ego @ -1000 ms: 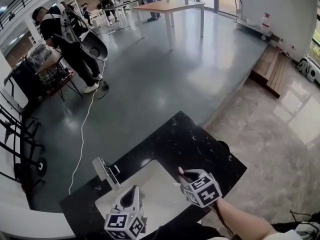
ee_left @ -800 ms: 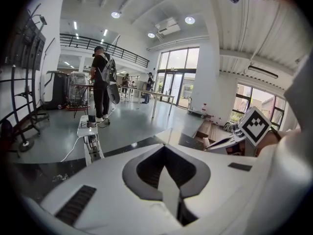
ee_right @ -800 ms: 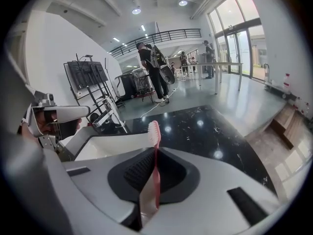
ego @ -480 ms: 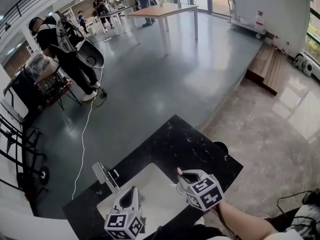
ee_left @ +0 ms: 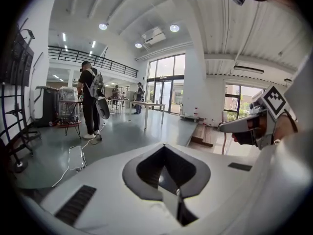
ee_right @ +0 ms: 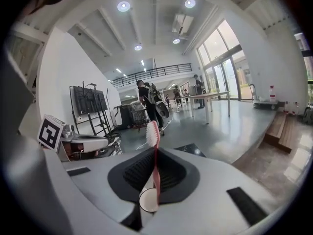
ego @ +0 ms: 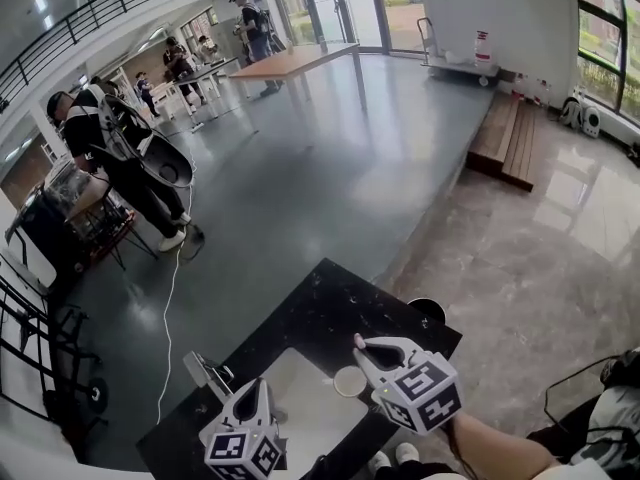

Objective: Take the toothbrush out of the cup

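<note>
Jaws: right gripper (ee_right: pixel 154 176) clamped on toothbrush (ee_right: pixel 153 132) — cup (ego: pixel 350 381) near | left gripper (ee_left: pixel 167 181) closed, empty

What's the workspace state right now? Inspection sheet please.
Surface: black countertop with a white sink and a faucet.
Job's things: cup stands at the sink's edge; pink toothbrush is upright, head up. Cannot tell whether its lower end is clear of the cup.
Clutter: dark round thing at the counter's far corner, unidentified.
Grippers: right gripper shut on the toothbrush; left gripper shut, nothing in it.
Cables: white cable across the floor.
Surroundings: open hall; person by a cart, wooden table, wooden platform.
</note>
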The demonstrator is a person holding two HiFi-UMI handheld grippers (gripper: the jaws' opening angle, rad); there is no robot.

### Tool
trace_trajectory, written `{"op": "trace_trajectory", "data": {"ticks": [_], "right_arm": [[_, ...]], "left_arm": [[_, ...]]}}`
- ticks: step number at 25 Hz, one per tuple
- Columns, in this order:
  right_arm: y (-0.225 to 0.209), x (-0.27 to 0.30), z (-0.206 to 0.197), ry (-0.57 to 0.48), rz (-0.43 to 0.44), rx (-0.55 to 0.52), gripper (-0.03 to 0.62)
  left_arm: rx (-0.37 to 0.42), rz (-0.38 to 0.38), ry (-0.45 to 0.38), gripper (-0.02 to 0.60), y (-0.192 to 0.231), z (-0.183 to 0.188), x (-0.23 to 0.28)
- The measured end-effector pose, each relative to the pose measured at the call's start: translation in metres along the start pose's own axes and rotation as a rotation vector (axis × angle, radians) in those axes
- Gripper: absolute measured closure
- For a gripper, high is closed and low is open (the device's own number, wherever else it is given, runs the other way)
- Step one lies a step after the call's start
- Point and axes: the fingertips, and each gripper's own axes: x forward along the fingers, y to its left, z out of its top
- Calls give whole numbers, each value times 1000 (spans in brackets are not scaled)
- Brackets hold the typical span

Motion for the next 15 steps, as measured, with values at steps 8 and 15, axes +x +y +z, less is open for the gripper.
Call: {"op": "trace_trajectory", "data": {"ticks": [8, 15], "right_arm": [[-1, -22, 11, -52, -7, 5, 594], [-5, -25, 11, -68, -13, -41, 592]], "left_arm": [[40, -20, -19, 574, -19, 17, -6], [51, -20, -24, 574, -24, 18, -3]]}}
